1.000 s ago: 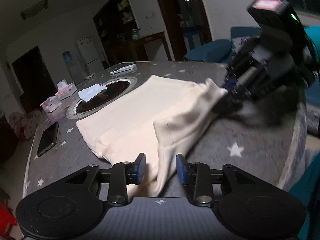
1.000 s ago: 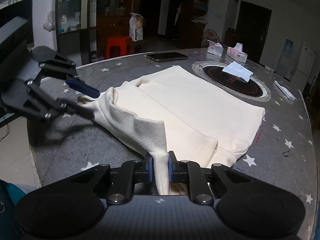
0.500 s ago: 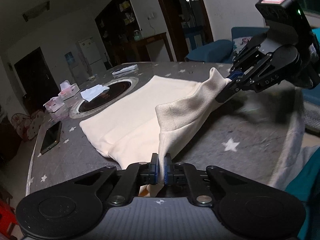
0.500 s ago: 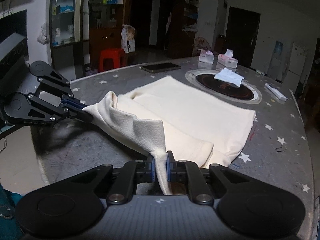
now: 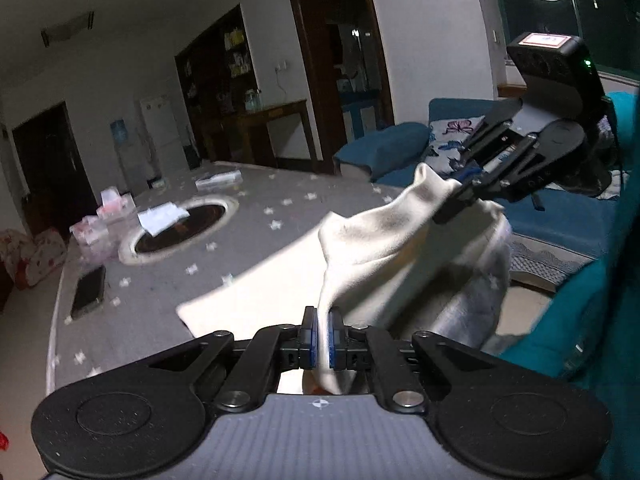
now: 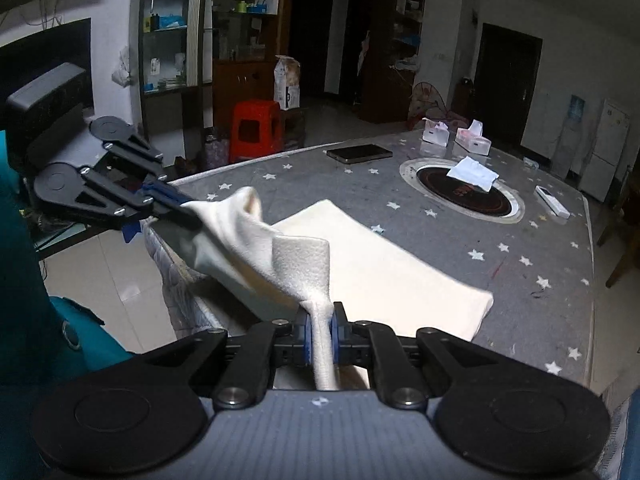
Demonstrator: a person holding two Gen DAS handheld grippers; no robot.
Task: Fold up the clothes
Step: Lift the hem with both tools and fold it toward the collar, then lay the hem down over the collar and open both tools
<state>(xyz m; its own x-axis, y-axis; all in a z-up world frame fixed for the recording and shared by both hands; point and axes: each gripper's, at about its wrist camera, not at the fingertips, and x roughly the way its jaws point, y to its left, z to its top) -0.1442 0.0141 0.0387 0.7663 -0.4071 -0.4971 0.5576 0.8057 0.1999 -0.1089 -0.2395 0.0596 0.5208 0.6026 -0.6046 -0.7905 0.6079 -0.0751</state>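
- Cream garment [image 6: 384,276] lies half on the starry tabletop [image 6: 520,280], its near edge lifted and bunched.
- Left tongs [image 5: 320,338] and right tongs [image 6: 319,334] each pinch a corner.
- Corner tips hidden between the pads.

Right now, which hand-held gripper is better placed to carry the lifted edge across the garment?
Neither alone: the left hand-held gripper and right hand-held gripper each pinch one end of the cream garment's raised edge, so both should likely sweep forward together.
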